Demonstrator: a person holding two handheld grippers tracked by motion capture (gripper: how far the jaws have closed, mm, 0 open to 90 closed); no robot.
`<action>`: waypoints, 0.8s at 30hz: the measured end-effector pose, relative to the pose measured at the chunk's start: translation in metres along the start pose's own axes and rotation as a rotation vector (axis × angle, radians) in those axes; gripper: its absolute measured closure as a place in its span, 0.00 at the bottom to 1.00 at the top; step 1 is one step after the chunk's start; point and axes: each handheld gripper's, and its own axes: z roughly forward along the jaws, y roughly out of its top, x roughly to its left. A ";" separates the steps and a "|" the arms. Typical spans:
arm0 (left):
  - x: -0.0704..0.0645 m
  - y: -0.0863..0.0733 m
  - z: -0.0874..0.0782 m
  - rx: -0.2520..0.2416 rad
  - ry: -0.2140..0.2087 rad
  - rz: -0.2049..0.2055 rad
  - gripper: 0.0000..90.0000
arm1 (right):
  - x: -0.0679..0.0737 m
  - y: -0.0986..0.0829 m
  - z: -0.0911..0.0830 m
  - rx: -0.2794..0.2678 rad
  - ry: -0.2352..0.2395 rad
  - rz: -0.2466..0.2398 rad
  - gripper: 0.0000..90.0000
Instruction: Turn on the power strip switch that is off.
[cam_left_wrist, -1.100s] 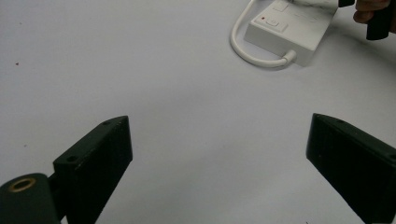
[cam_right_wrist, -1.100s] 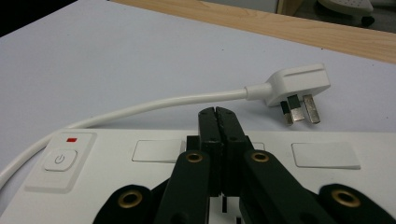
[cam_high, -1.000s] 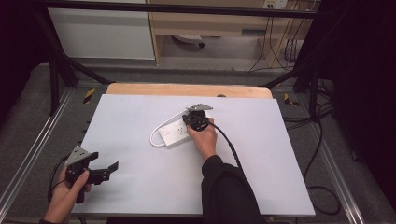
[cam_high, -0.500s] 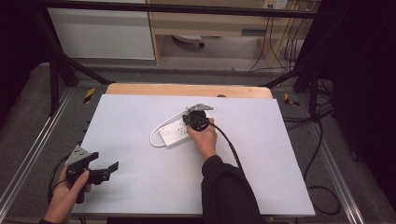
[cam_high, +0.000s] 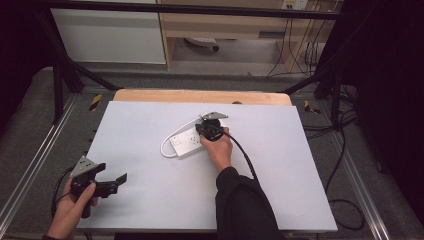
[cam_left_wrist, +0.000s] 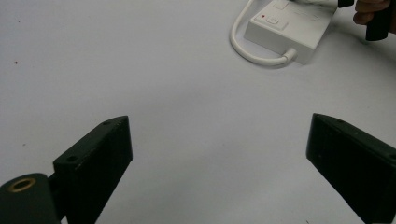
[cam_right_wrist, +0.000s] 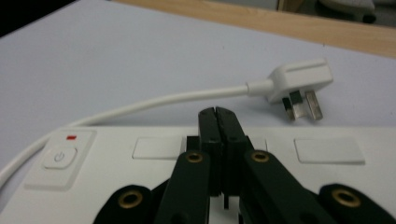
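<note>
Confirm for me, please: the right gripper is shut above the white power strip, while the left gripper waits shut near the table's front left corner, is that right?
Not quite: the left gripper is open, its jaws wide apart in the left gripper view. The right gripper is indeed shut above the white power strip.

high view above the table (cam_high: 150, 200), both tool views low and close, all sharing the power strip (cam_high: 187, 143).

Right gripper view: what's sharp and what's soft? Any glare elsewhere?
Right gripper view: the plug and power strip read fairly crisp, while the shut right claw blurs toward the bottom edge. Left gripper view: soft even light, no glare on the table. High view: dark surroundings, evenly lit tabletop.
</note>
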 end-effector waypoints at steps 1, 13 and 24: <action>0.000 0.000 0.000 0.000 0.000 0.000 0.08 | 0.000 0.000 0.000 -0.003 0.001 0.005 1.00; 0.000 0.000 0.000 -0.002 -0.001 0.000 0.08 | -0.002 0.001 -0.001 0.011 0.004 0.011 1.00; 0.000 0.000 0.000 -0.002 -0.001 0.000 0.08 | -0.006 0.008 -0.011 -0.005 -0.003 0.005 1.00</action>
